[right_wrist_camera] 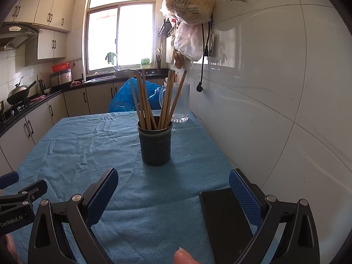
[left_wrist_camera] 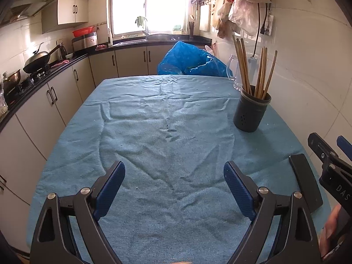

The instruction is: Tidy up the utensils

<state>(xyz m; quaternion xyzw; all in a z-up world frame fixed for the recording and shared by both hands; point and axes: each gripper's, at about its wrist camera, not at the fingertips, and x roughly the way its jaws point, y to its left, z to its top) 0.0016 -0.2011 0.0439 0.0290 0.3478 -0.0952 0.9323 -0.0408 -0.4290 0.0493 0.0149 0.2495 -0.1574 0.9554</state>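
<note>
You held both grippers low over the near end of the table, and neither had anything in it. The left gripper point(left_wrist_camera: 173, 184) had its fingers spread wide over bare blue cloth point(left_wrist_camera: 154, 121); the right gripper point(right_wrist_camera: 173, 189) was spread just as wide, pointed at the holder point(right_wrist_camera: 155, 145).

The chopsticks point(right_wrist_camera: 154, 96) all stood in that dark holder, fanned into two loose bunches and leaning against its rim. It sat upright on the cloth toward the wall side, with a clear jug point(right_wrist_camera: 181, 101) just behind it. From your left camera the same holder point(left_wrist_camera: 252, 112) showed to the right of centre, well apart from your fingers.

As far as either view showed, no loose chopstick or other utensil lay anywhere on the cloth. So the gathering looked done, or nearly so. The only other item on the cloth was a flat black slab point(right_wrist_camera: 224, 222) near your right gripper, lying just beside its right finger; what it was could not be told, and it may not belong to the job.

What remained, at a guess, was small: perhaps evening the bunches in the holder, or simply pulling both grippers clear.
</note>
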